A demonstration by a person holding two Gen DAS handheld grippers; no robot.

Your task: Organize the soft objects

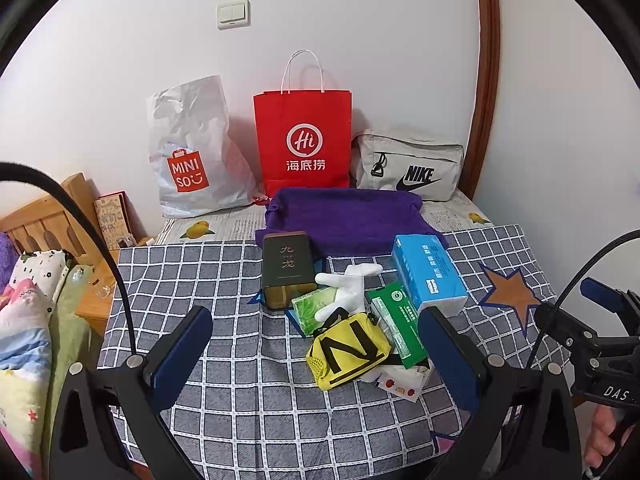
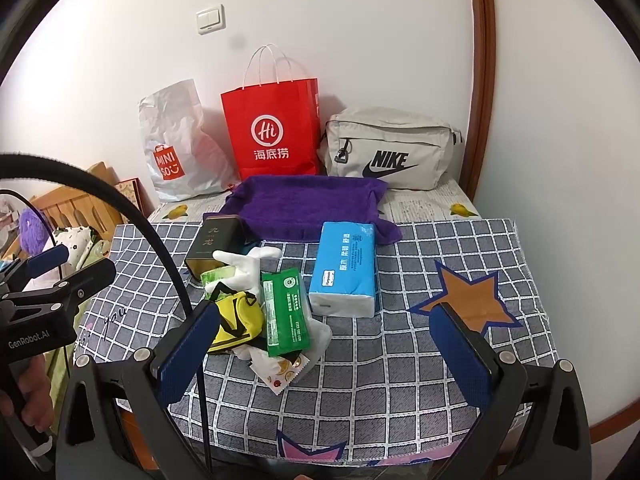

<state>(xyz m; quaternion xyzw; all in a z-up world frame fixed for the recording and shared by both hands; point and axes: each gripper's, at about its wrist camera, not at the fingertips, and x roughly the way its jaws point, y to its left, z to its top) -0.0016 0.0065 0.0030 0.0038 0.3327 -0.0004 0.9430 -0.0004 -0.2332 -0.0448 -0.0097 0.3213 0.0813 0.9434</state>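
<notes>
A pile lies mid-table: a yellow pouch (image 1: 348, 354) (image 2: 236, 320), a white glove (image 1: 348, 286) (image 2: 244, 266), a green wipes pack (image 1: 396, 322) (image 2: 285, 312), a small green tissue pack (image 1: 314, 308), a patterned white cloth (image 1: 402, 382) (image 2: 280, 368), a blue tissue pack (image 1: 428, 274) (image 2: 345, 268) and a dark tin (image 1: 288, 270) (image 2: 214, 244). A purple towel (image 1: 344, 216) (image 2: 308, 204) lies behind. My left gripper (image 1: 316, 360) is open and empty just before the pile. My right gripper (image 2: 324, 356) is open and empty, right of the pile.
A white Miniso bag (image 1: 192, 152), a red paper bag (image 1: 306, 140) and a grey Nike bag (image 1: 408, 166) stand against the wall. The table has a grey checked cloth (image 1: 224, 280). A bed with bedding (image 1: 28, 320) and a wooden nightstand lie left.
</notes>
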